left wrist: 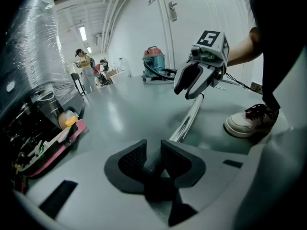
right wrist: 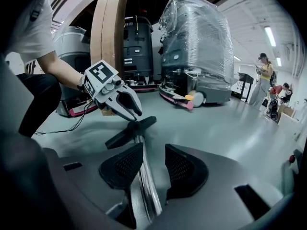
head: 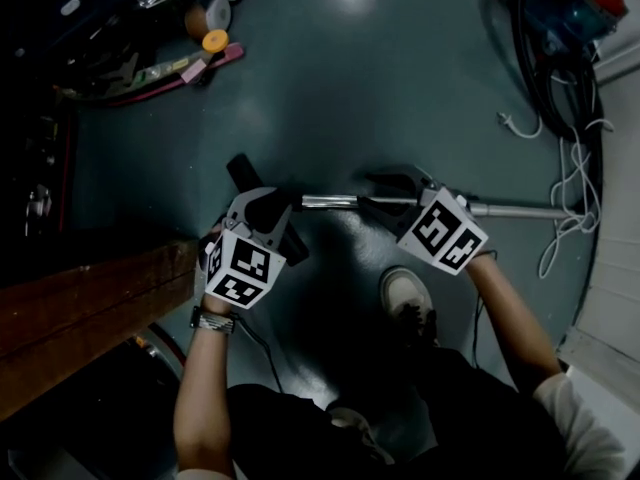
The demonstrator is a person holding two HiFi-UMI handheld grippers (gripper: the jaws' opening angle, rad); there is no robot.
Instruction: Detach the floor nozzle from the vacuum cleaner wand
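The chrome wand (head: 325, 202) lies level just above the grey floor, with the black floor nozzle (head: 243, 175) on its left end. My left gripper (head: 280, 218) straddles the black neck where nozzle meets wand; in the left gripper view its jaws (left wrist: 153, 150) stand a little apart with the dark neck between them. My right gripper (head: 385, 200) sits further right along the wand. Its pads (right wrist: 178, 164) are spread, and the wand (right wrist: 144, 181) runs between them, close to the left pad, towards the nozzle (right wrist: 130, 131).
The vacuum's body (head: 565, 8) and hose stand at the top right, with white cables (head: 570, 168) trailing below. A shoe (head: 408, 293) rests just under the wand. A wooden beam (head: 90, 308) crosses the lower left. Tools (head: 200, 58) lie at the upper left.
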